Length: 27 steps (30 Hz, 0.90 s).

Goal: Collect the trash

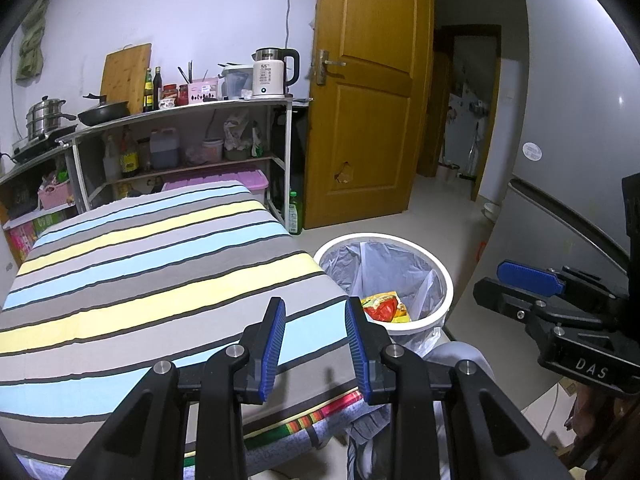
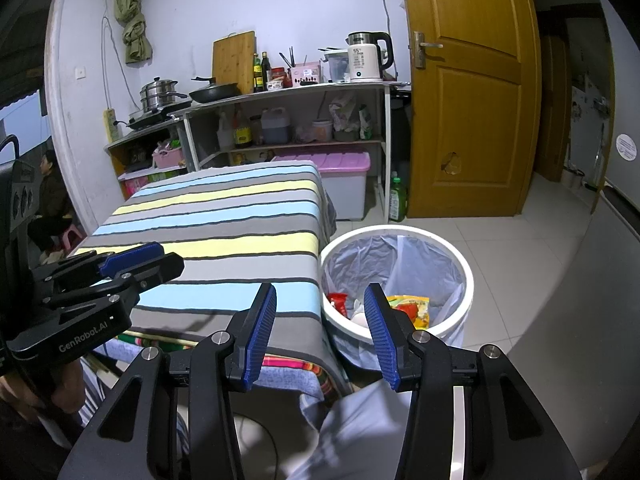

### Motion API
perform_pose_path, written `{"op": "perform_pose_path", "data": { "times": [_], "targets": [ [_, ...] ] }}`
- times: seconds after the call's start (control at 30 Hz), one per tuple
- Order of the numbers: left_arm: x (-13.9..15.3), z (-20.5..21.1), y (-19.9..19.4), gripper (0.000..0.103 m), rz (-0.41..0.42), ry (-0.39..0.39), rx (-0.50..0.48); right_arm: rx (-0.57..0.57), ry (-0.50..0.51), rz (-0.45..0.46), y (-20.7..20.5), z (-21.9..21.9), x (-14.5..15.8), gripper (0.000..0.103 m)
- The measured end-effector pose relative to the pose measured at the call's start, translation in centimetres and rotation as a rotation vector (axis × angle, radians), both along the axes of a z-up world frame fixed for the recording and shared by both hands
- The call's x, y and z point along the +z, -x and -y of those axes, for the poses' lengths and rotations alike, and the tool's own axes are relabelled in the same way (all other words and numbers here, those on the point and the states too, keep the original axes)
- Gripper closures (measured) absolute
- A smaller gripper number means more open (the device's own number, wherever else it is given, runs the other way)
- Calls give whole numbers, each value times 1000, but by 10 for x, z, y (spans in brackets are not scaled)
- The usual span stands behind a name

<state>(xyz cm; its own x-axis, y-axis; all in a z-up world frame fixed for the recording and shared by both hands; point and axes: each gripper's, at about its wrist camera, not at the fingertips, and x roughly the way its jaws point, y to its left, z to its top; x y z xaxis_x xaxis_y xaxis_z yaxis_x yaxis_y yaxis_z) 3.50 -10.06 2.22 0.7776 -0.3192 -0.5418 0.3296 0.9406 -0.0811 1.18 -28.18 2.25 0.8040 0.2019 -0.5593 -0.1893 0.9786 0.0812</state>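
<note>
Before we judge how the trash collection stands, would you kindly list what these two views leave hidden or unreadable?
- Bin contents: right wrist view, the right tongs cover part; left wrist view, the rim hides all but a yellow-red wrapper.
- Floor beside the striped table: the tabletop blocks it in both views.
- Left tongs handle and hand: cut off by the bottom edge.
- Round sticker on the fridge: text too small.

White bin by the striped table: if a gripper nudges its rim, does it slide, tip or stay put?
Probably slides or tips easily: the white bin looks like thin plastic and holds only a few wrappers, so it is likely light. It stands on smooth floor tiles, so little friction. Its loose bag liner would likely crumple rather than resist.
</note>
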Motion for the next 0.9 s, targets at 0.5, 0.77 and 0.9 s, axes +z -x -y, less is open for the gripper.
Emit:
{"op": "perform_pose_path", "data": {
  "times": [0.5, 0.77, 0.9],
  "targets": [
    [-1, 0, 0, 73, -3, 2, -2, 1, 1, 0, -1, 0, 1, 56],
    [-2, -1, -1, 73, -1, -6, 2, 1, 1, -1, -1, -1, 1, 56],
    [-4, -4, -4, 73, -9, 1, -1, 5, 1, -3, -2, -1, -1, 56]
  ]
}}
